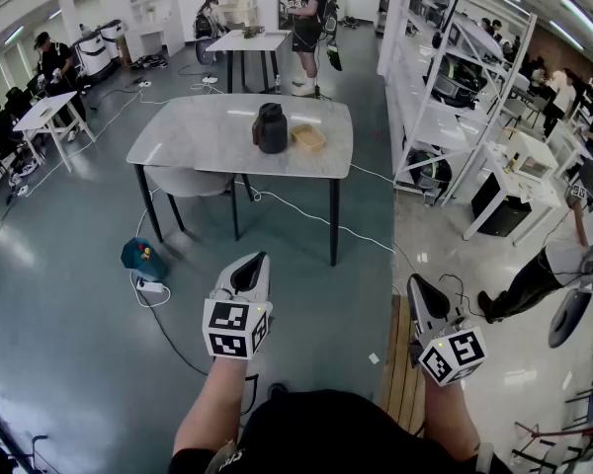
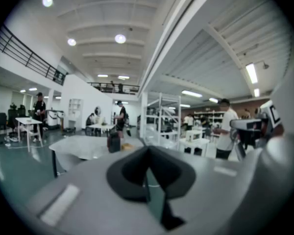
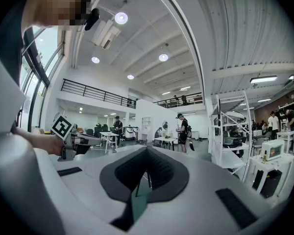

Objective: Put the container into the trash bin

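While left gripper (image 1: 258,260), right gripper (image 1: 416,282) fingers closed empty, container (image 1: 307,136) lies flat on table (image 1: 198,138).

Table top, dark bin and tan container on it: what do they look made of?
Table top: stone-look, pale grey with faint veining and sheen; could be laminate.
Dark bin: likely matte black plastic, no shine.
Tan container: cardboard or pulp, perhaps; too small to be sure.

White grippers (image 1: 260,258) (image 1: 415,280), marker cubes (image 1: 237,329) (image 1: 453,354), black top (image 1: 316,433)
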Available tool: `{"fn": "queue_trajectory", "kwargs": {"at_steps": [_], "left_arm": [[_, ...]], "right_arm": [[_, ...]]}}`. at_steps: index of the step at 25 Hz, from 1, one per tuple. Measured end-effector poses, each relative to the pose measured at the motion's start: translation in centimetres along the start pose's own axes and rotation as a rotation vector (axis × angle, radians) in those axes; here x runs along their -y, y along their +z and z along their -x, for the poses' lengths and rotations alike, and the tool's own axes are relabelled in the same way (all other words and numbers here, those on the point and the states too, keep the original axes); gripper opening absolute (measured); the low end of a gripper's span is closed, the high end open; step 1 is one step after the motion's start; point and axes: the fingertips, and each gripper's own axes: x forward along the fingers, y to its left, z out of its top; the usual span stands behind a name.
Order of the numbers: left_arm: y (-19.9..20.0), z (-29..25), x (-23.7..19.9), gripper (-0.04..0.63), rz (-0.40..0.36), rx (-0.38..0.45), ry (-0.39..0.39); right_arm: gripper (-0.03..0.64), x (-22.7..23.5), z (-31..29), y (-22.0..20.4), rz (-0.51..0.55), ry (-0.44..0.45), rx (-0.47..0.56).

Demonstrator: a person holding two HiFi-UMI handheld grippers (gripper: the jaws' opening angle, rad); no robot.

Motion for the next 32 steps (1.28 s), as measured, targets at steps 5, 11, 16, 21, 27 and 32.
{"fn": "queue_trajectory", "kwargs": {"at_steps": [5,11,16,21,27,32], "left_arm": [[1.1,0.5,-1.4,0.009,-0.011,0.005,-0.009],[1.4,2.1,-3.8,0.009,-0.021,0.020,-0.026],[-0.1,3.0,-5.5,0.009,-0.013,0.004,-0.042],[-1.4,2.5,-7.0,0.009,0.010,-0.025,-0.049],[-2.5,-1.7,-8.7,0.009,0.007,-0.063,-0.063],[-2.2,-6.4,-10.4,0.009,0.005,-0.080,-0.043]], "right_arm": [[-0.011,-1.3,-1.2,0.5,-0.001,-0.001,-0.008],[-0.011,-4.9,-3.1,0.2,0.008,0.007,-0.025],[-0.009,-8.5,-4.2,-1.9,-0.058,0.038,-0.054],[-0.008,-9.0,-5.6,-3.8,-0.167,0.036,-0.092],[-0.006,-7.9,-10.6,-5.8,-0.222,0.083,-0.128],[-0.006,-6.2,-15.7,-6.8,-0.229,0.149,-0.149]]}}
